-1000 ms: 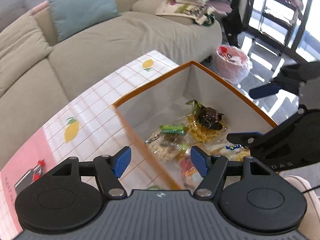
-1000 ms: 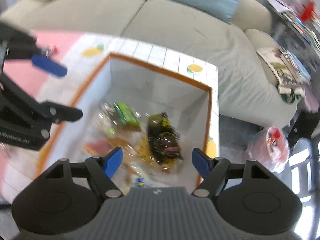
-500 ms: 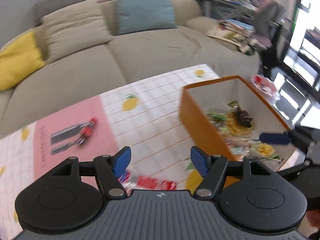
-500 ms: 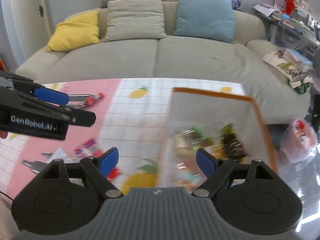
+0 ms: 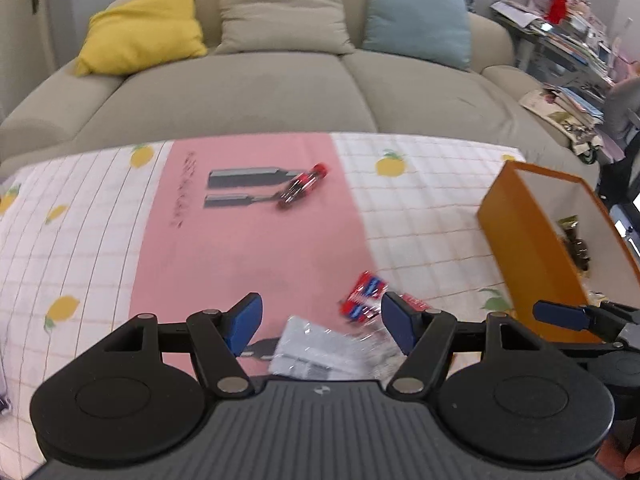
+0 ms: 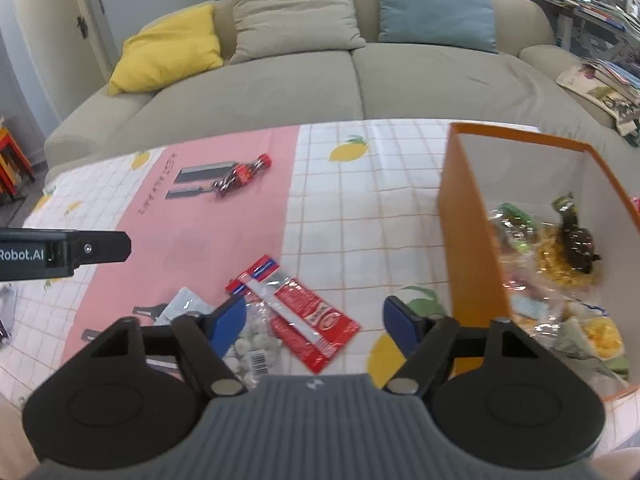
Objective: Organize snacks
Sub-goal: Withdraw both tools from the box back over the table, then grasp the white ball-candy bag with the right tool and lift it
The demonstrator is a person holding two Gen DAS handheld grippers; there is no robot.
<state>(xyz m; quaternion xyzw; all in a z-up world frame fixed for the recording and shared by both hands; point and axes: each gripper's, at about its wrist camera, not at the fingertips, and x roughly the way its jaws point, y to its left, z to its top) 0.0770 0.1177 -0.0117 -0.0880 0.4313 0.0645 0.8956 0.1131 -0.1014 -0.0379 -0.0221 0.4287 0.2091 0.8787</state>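
The red snack packet (image 6: 316, 320) lay flat between the closing, empty right gripper (image 6: 314, 322); left gripper (image 5: 320, 326) stood apart.

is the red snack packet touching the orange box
Apart. The right wrist view shows the red snack packet lying flat on the tablecloth, with a bare strip of cloth between it and the orange box.

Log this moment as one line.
left gripper: open, empty | right gripper: jaws closing, empty | red snack packet: on tablecloth | orange box: holds snacks
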